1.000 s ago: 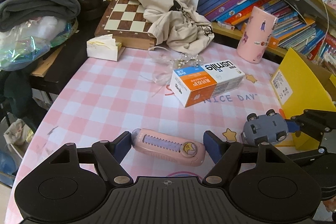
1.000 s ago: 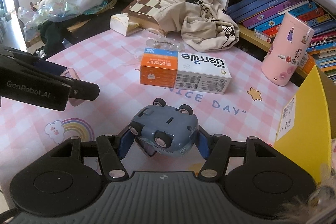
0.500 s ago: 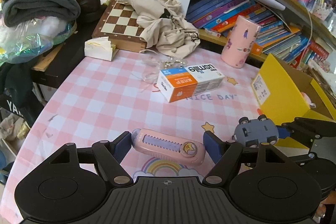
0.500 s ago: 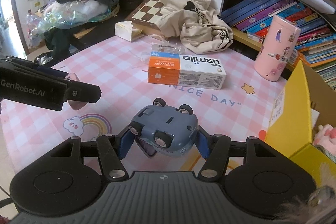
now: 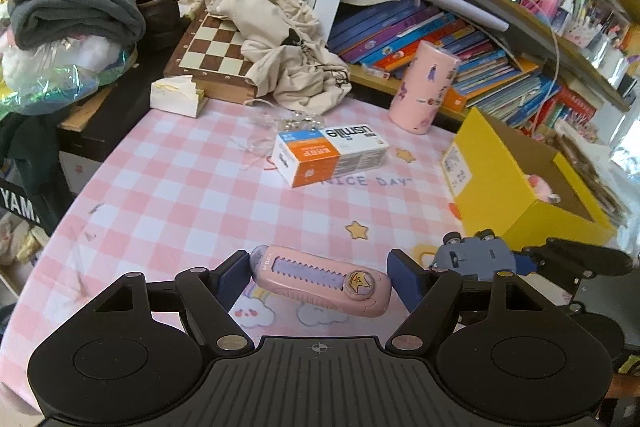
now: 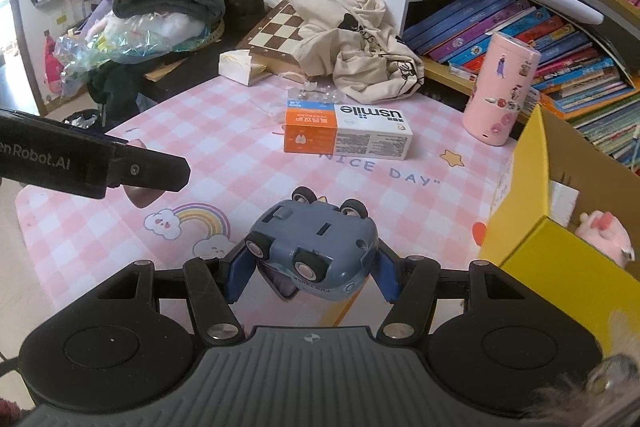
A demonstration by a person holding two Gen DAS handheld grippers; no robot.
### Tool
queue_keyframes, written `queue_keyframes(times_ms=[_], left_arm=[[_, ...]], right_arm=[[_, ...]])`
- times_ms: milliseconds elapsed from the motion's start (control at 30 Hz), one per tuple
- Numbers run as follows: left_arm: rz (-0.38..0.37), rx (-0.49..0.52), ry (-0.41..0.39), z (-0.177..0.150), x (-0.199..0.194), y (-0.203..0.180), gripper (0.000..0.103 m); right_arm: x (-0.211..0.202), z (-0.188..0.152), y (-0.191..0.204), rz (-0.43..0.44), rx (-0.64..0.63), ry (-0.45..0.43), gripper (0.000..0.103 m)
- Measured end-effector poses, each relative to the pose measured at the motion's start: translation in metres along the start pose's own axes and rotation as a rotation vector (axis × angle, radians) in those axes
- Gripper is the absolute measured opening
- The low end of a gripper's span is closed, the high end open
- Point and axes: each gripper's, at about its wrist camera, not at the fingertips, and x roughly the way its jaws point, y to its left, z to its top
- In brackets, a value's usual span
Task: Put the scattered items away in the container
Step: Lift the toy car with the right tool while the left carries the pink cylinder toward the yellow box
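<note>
Both hand-held tools were loaded and raised above the pink checked tablecloth (image 5: 168, 187) as the tidy-up reached its carrying stage. The left gripper (image 5: 318, 277) was closed on a pink utility knife (image 5: 322, 279), its 2 blue pads pressing the ends so that the knife's long axis ran crosswise between them. The right gripper (image 6: 308, 273) was clamped on a blue toy car (image 6: 314, 247), held wheels-up with the pads against its flanks.

The yellow box (image 6: 560, 255), the container for the job, stood open at the table's right edge, with a pink plush toy (image 6: 606, 231) already inside. In the right wrist view the box lay just right of the car, with the near corner close to the gripper. In the left wrist view it sat further right, beyond the right gripper (image 5: 532, 261) and its car (image 5: 474, 257). The right hand was judged the nearer of the 2, so a short rightward carry over the box wall looked likely for the car, while the knife faced a longer crossing past the other tool.

A usmile carton (image 6: 346, 135) and a pink tumbler (image 6: 504, 91) remained on the cloth, well apart from both grippers, and appeared to be what was left to collect.
</note>
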Motion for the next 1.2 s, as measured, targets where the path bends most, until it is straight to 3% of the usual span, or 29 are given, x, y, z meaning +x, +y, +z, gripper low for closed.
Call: queue_keyframes(times_ms=[533,1200], left_arm=[[-0.087,0.027,-0.005,-0.015,-0.023,-0.007,0.075],[-0.21,0.093,0.037,-0.025,-0.017,-0.043,0.075]], right_arm=[[-0.042,-0.03,0.011,-0.091,0.072,0.002,0.059],[-0.077,-0.061,-0.008,-0.208,0.178,0.023,0.059]])
